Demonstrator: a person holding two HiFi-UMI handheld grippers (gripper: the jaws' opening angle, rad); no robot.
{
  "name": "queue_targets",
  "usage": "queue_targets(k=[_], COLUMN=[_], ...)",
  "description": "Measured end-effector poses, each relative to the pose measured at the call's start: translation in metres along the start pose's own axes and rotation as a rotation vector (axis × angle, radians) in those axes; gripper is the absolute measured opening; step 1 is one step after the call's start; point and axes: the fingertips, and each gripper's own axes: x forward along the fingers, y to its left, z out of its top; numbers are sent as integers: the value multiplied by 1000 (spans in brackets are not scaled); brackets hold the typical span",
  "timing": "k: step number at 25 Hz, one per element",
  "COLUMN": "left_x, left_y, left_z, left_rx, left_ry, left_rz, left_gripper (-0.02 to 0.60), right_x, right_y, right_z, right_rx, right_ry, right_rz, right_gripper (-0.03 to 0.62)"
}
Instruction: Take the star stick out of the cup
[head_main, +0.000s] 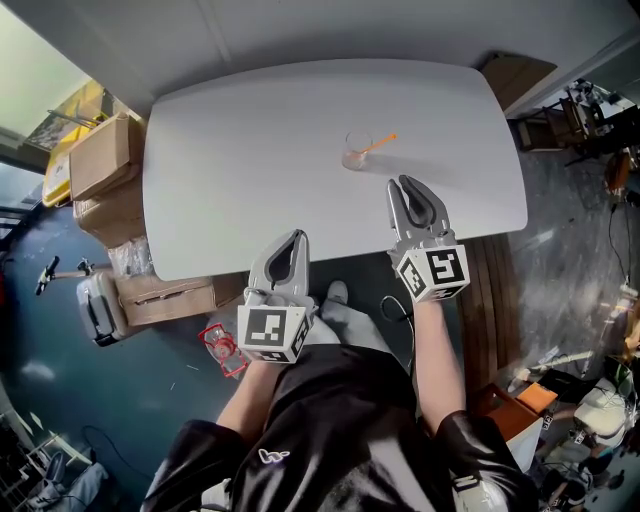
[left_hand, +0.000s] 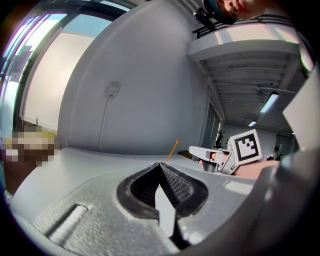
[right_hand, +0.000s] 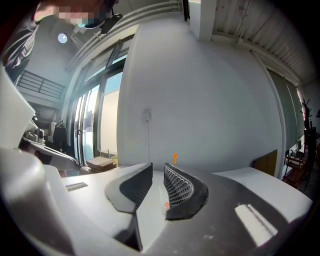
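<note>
Two right fingers (right_hand: 180, 187) stand apart, empty, star stick (right_hand: 175, 159) beyond their gap; left fingers (left_hand: 175, 185) closed.

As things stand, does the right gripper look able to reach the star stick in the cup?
Probably yes. The right gripper, jaws apart and empty, points toward the star stick leaning out of the cup, with only bare table between them.

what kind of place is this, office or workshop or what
Probably a workshop or lab space: a bare white table, stacked cardboard boxes beside it, and strip lights overhead.
</note>
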Motion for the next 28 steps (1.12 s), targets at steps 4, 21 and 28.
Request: queue_targets(k=[4,21,28], left_x=[1,17,20], left_y=[-1,5,7], left_z=[-3,-5,-8], left_rx=[5,-4,3], left_ry=[12,16,37], left_rz=[2,18,23], left_gripper=[2,2,2], right_x=[7,60,73], right_y=[-5,-26,-31], right_z=[-8,-40,-44], right_rx=[3,39,32], right_ry=[14,52,59], right_rz=[8,32,47], right_gripper=[91,124,123])
